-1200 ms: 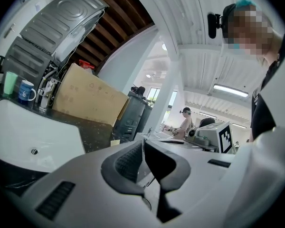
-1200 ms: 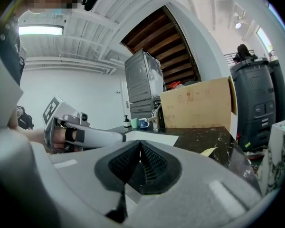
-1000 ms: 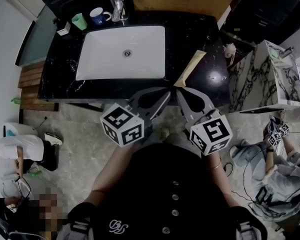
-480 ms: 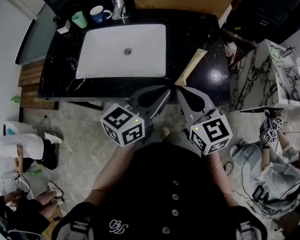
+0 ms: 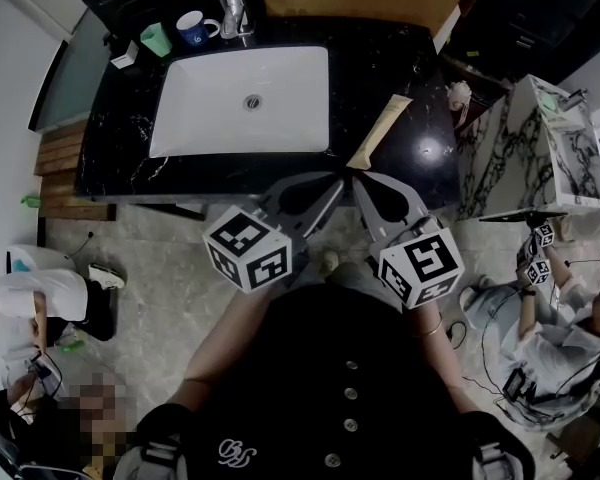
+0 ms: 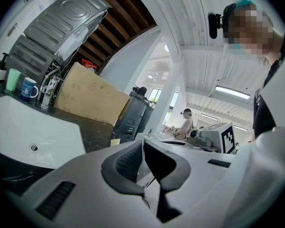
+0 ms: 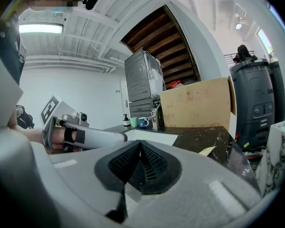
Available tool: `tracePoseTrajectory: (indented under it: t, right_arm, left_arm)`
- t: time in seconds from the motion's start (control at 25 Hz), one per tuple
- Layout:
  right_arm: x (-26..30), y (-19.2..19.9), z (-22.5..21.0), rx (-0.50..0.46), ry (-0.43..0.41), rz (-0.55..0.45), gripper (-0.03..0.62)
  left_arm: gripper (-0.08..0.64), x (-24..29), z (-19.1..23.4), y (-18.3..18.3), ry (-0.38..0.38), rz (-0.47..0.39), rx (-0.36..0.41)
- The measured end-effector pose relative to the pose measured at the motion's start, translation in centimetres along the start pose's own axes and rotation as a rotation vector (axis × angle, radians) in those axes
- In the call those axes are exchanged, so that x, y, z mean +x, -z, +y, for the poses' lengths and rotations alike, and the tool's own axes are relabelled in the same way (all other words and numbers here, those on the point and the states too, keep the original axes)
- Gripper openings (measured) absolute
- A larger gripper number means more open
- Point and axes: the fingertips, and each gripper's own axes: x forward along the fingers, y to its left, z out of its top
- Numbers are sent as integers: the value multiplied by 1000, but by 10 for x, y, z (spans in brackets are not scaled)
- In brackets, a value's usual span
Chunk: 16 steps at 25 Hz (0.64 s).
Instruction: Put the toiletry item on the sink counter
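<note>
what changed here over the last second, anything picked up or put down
Almost nothing. The left gripper and right gripper stay shut and empty at the front edge of the counter; nothing was taken hold of or let go. The tube lies where it did, on the counter right of the sink. Only the seated person at the right shifted a little.

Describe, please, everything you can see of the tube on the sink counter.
The tube is slim, tan and plain, soft plastic by its look. It lies flat and slanted on the black counter, right of the sink, with its wide flat end toward the back and its narrow end near the front edge. Only the counter touches it.
</note>
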Motion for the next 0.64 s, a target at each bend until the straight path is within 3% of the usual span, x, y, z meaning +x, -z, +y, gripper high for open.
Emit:
tracePoseTrajectory:
  t: [0.64]
  right_arm:
    - [2,1,3,-8,-8,11,3]
  left_arm:
    - [25,-3,1,0,-4,1,-9]
